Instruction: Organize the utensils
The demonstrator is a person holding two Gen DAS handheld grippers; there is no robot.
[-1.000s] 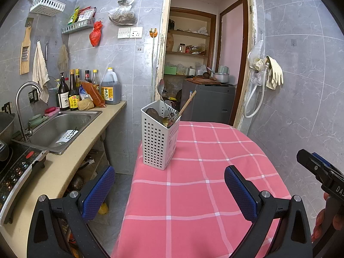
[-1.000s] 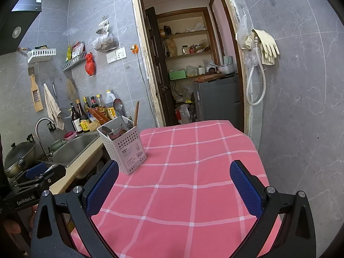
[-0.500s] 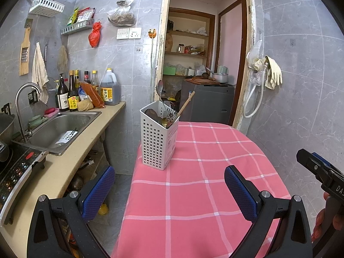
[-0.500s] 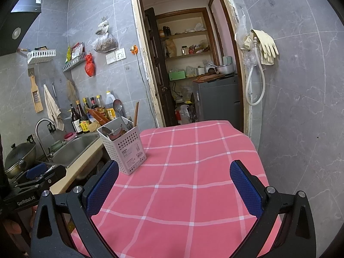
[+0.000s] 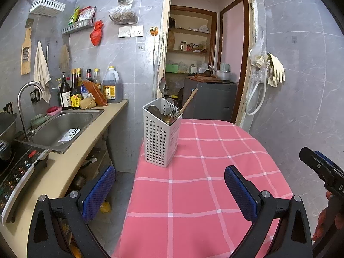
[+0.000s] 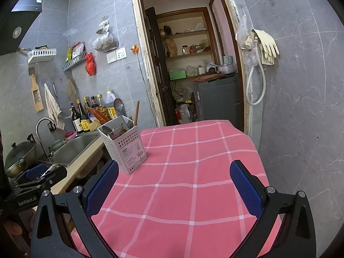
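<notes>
Pink checked cloth is covering the bench [image 5: 193, 193] in the left wrist view, and the left tongs [image 5: 169, 189] are hovering above its near end with their blue-padded fingers [image 5: 97, 191] spread wide apart, gripping nothing. A white perforated utensil holder [image 5: 160, 135] is standing upright at the bench's far left corner, well ahead of the tongs. A metal spoon [image 5: 162, 86] and a wooden stick [image 5: 189, 101] are poking up out of it, with other utensils lying lower inside. To the left, a steel sink [image 5: 62, 126] is sitting in the kitchen counter [image 5: 64, 167]. At the right edge, part of the right tongs [image 5: 322, 169] is showing, with fingertips of a hand [image 5: 322, 225] below it.

In the right wrist view, the right tongs [image 6: 174, 185] are also hanging open over the cloth, fingers [image 6: 245, 187] wide apart and empty. The utensil holder [image 6: 124, 146] is standing at the left edge of the bench [image 6: 193, 172], just beyond the left finger, with the spoon [image 6: 118, 105] and stick [image 6: 136, 112] rising from it. The left tongs [image 6: 36, 172] are showing at the lower left, beside the sink [image 6: 77, 148].
</notes>
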